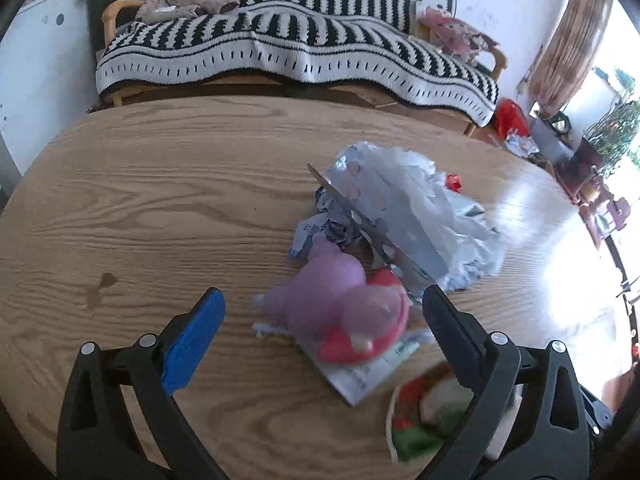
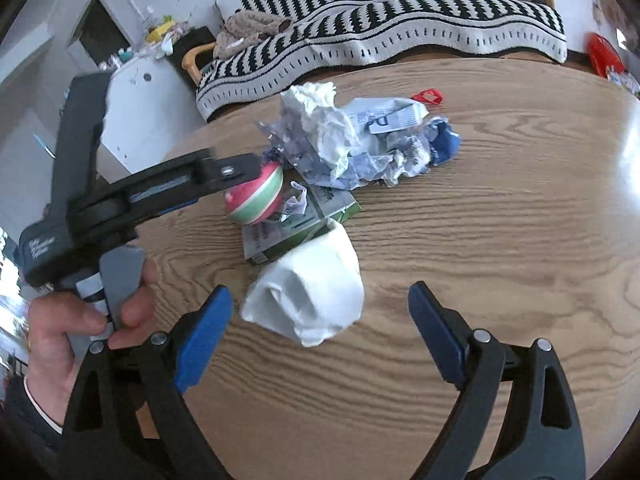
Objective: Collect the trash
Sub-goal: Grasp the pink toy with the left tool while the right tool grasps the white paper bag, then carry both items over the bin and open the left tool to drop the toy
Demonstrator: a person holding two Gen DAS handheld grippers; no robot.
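Observation:
My left gripper [image 1: 322,300] is open over the wooden table [image 1: 160,200]. A blurred purple and pink round thing [image 1: 340,308] lies between its fingers, with no pad on it. Behind that sits a heap of crumpled plastic and paper [image 1: 412,208] with a metal blade [image 1: 340,200] across it. My right gripper [image 2: 320,300] is open, and a white crumpled wad [image 2: 312,292] lies between its fingers, apart from both pads. Past the wad are a green carton [image 2: 296,224], the pink and green striped round thing [image 2: 256,196] and the same trash heap [image 2: 360,140].
A sofa under a black and white striped blanket [image 1: 280,48] stands behind the table. A red scrap [image 2: 428,96] lies near the far edge. A red-green wrapper [image 1: 428,412] and a printed leaflet [image 1: 360,376] lie close by. A hand [image 2: 72,320] holds the left gripper's black frame [image 2: 160,192].

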